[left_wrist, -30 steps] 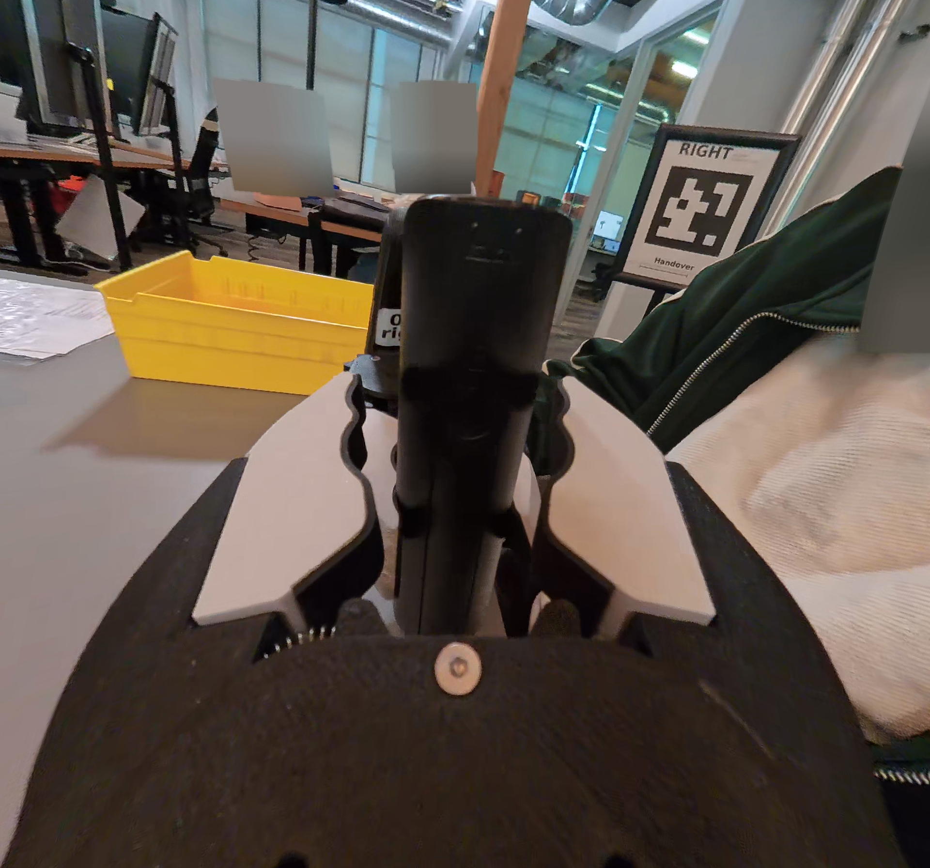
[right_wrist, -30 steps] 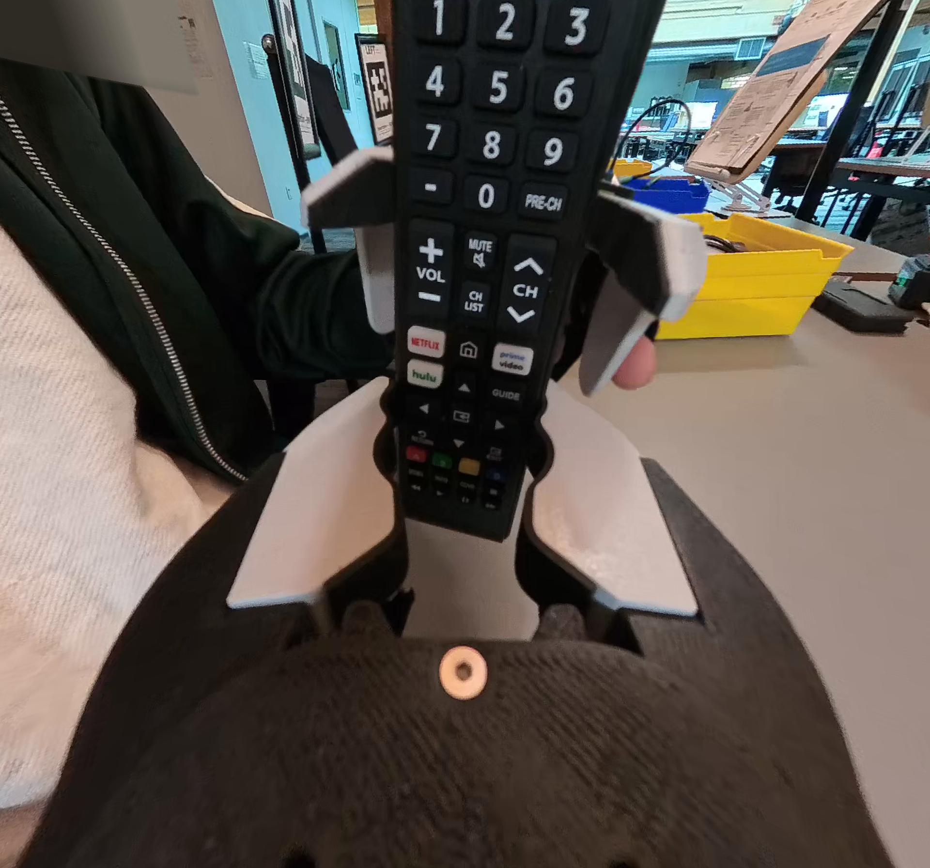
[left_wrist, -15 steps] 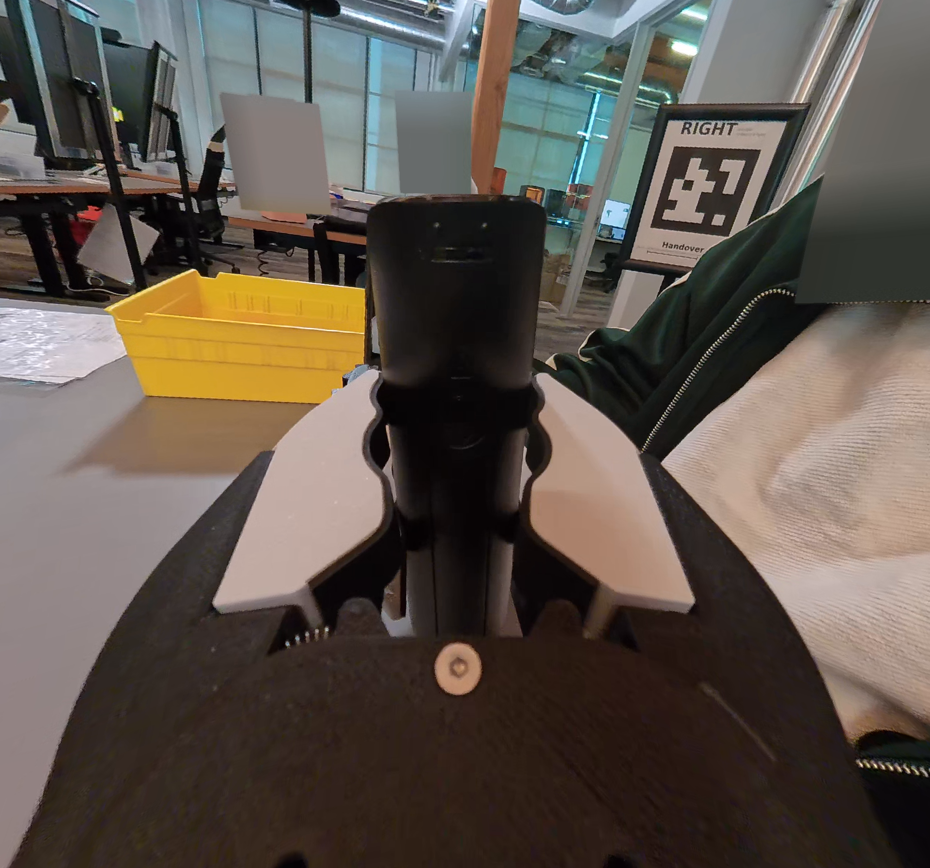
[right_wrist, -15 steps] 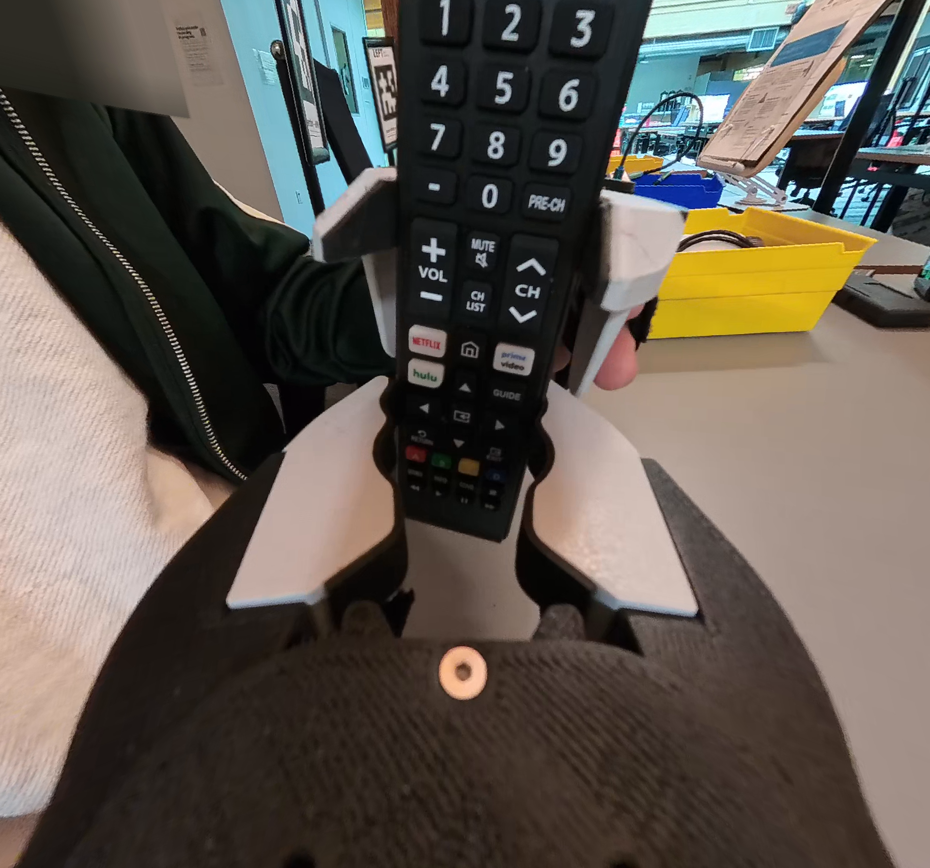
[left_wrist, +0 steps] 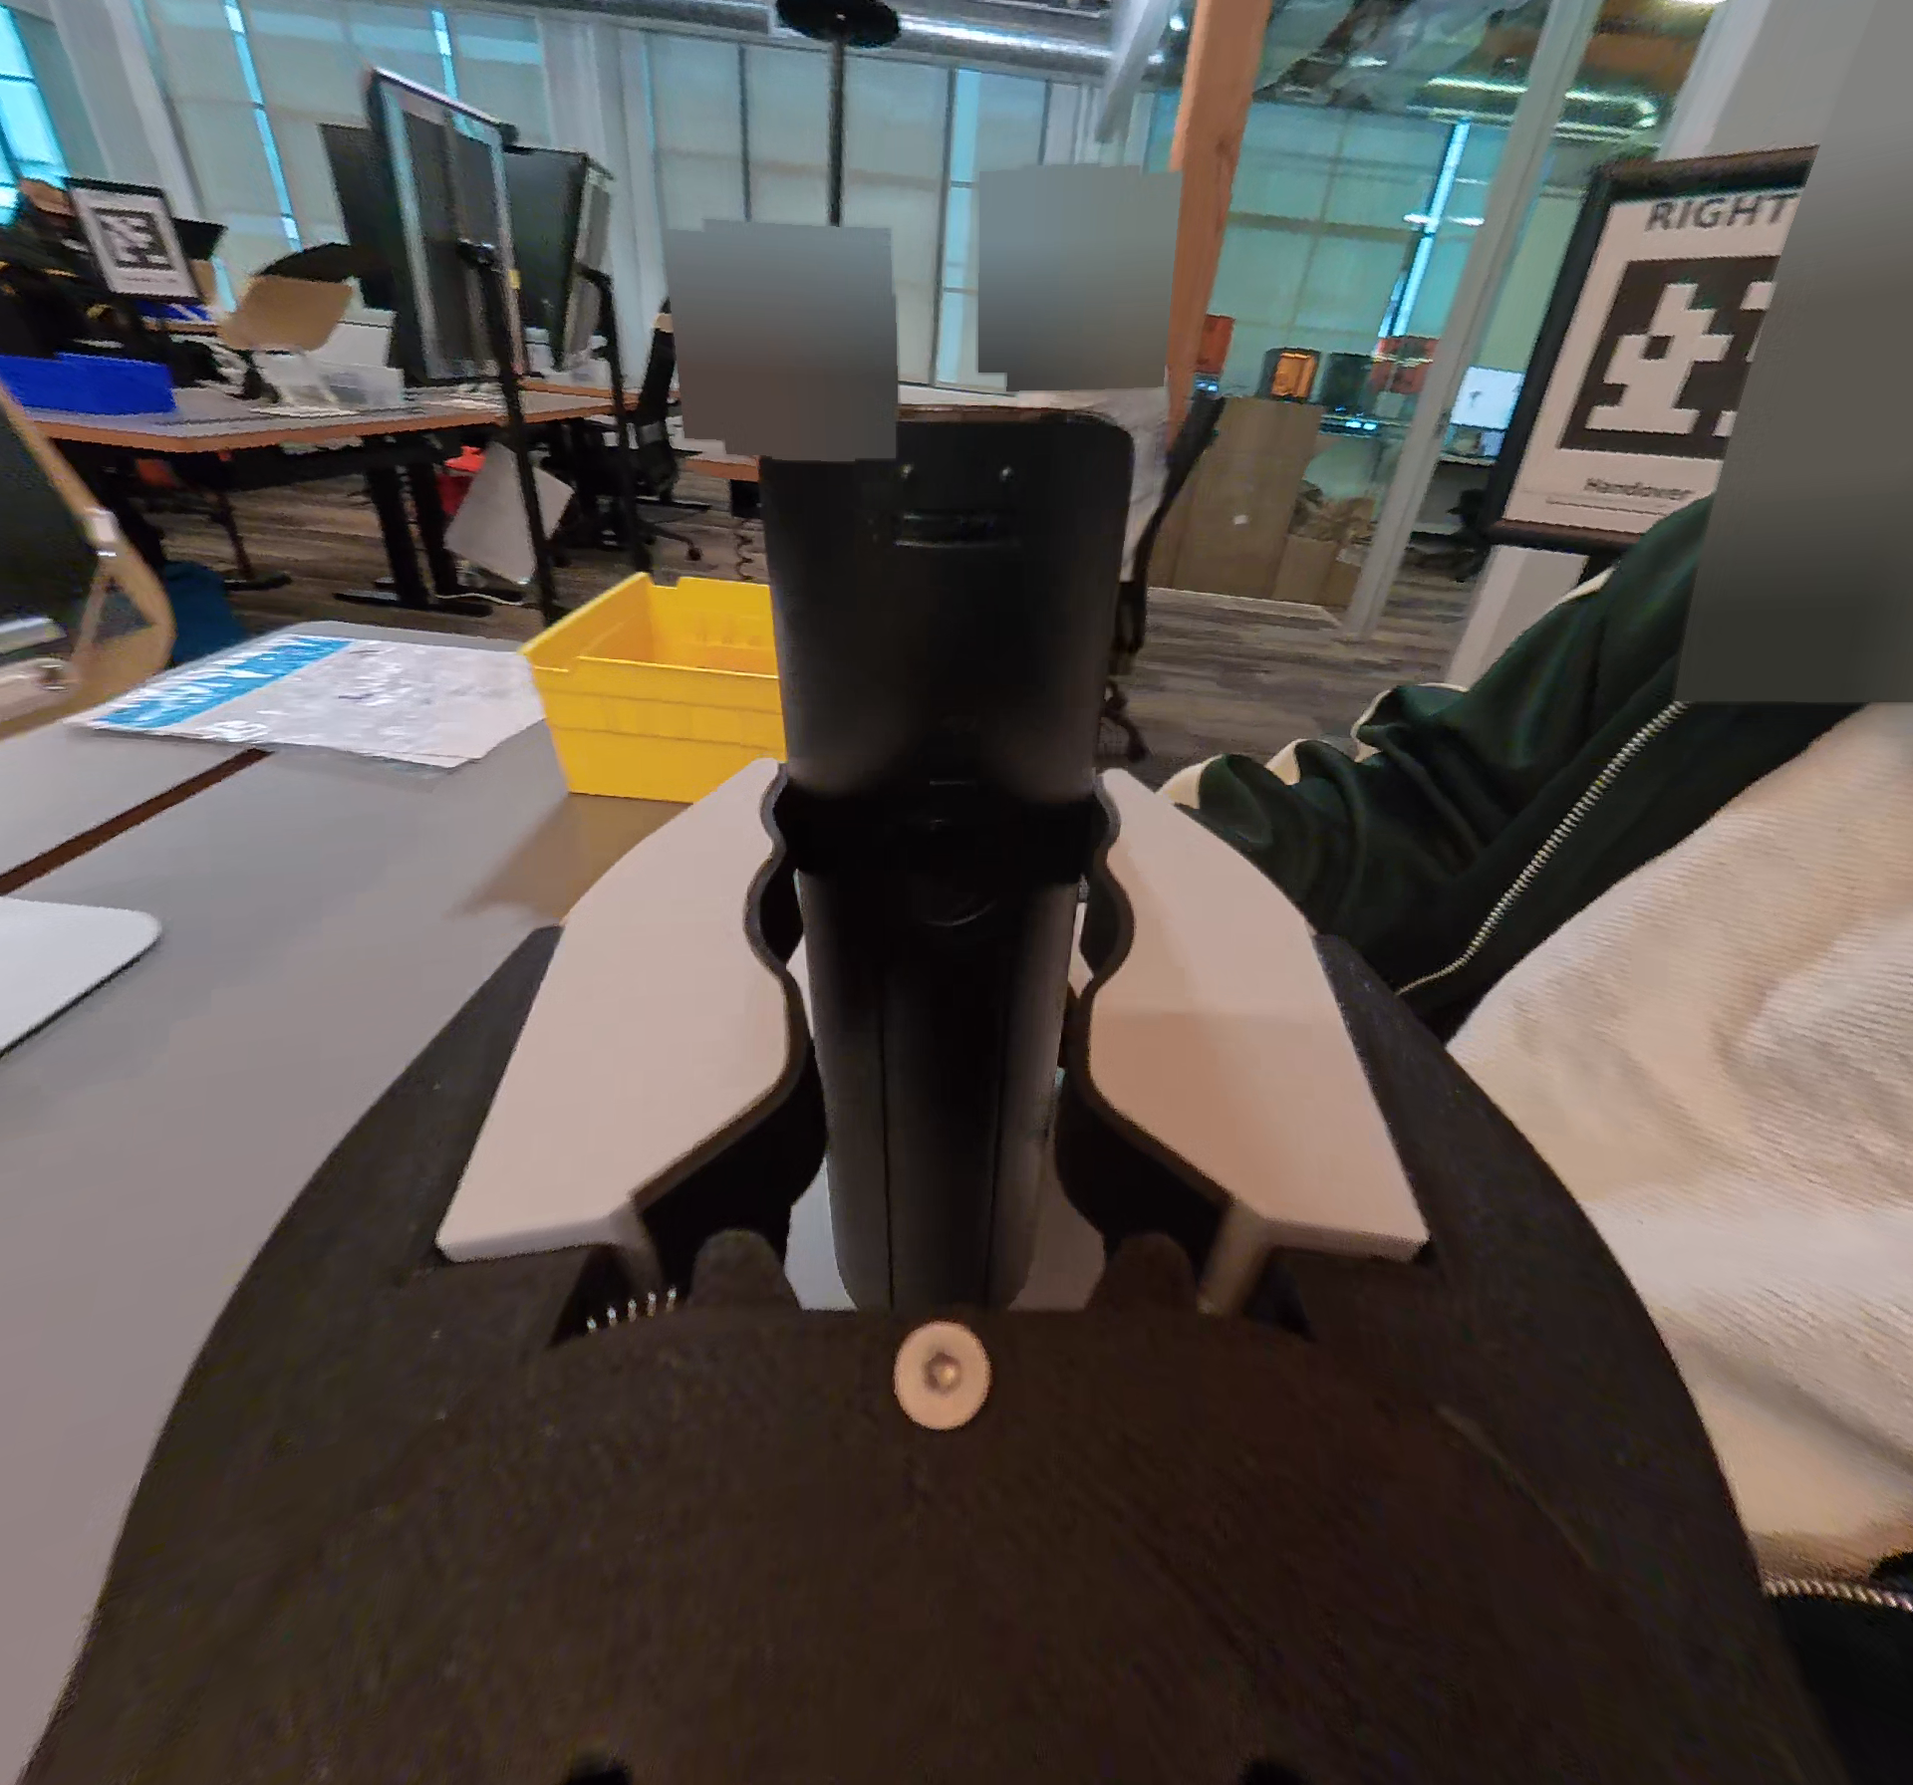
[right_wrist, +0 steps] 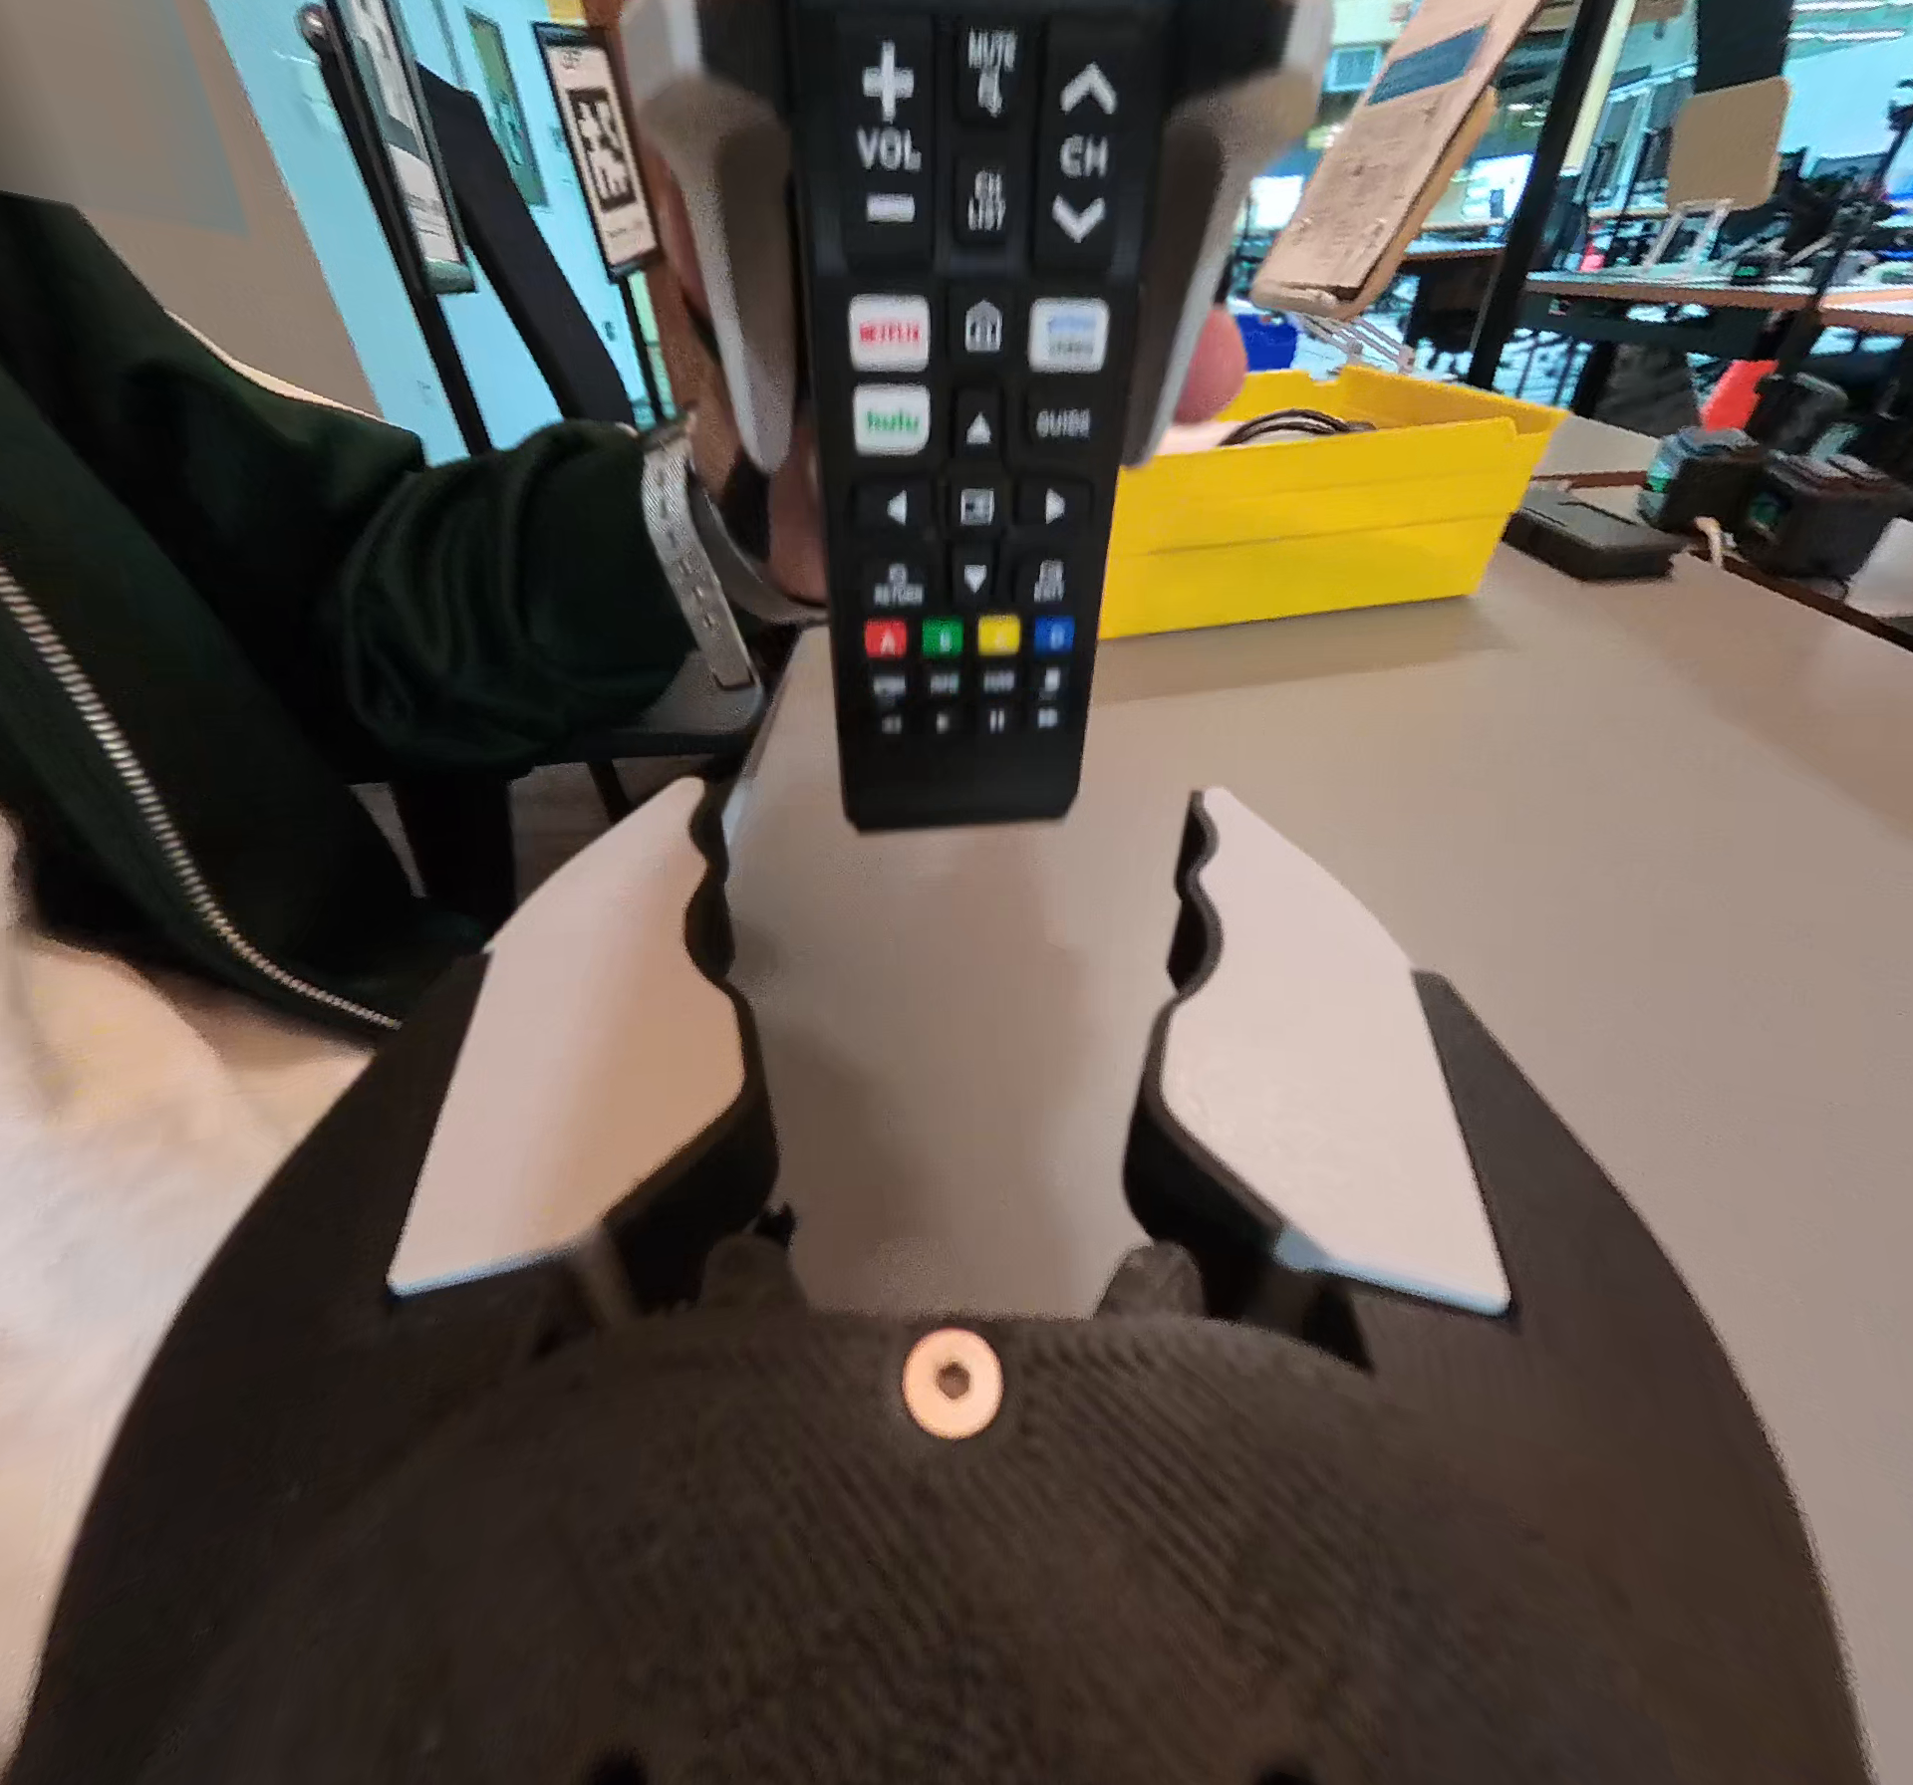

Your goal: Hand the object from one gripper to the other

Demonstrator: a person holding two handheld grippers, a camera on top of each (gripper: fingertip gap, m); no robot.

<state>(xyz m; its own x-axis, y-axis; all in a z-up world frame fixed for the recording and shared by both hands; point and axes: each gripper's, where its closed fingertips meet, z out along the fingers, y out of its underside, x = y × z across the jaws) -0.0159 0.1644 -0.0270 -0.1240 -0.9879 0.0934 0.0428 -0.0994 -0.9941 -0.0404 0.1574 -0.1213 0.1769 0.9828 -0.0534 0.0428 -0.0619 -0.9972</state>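
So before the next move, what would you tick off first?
1. Left gripper jaws shut on the remote: ok.
2. Right gripper jaws open and off the remote: ok.
3. Remote's lower end clear of the right jaws: ok, a gap shows.
4. Remote upright, not slipping: cannot tell, the right wrist view is blurred.
5. Table under the remote is bare: ok.
6. Yellow bin stands well off the remote's path: ok.

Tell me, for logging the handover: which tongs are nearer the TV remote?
Left. The left tongs clamp the TV remote; the right tongs gape just below its end.
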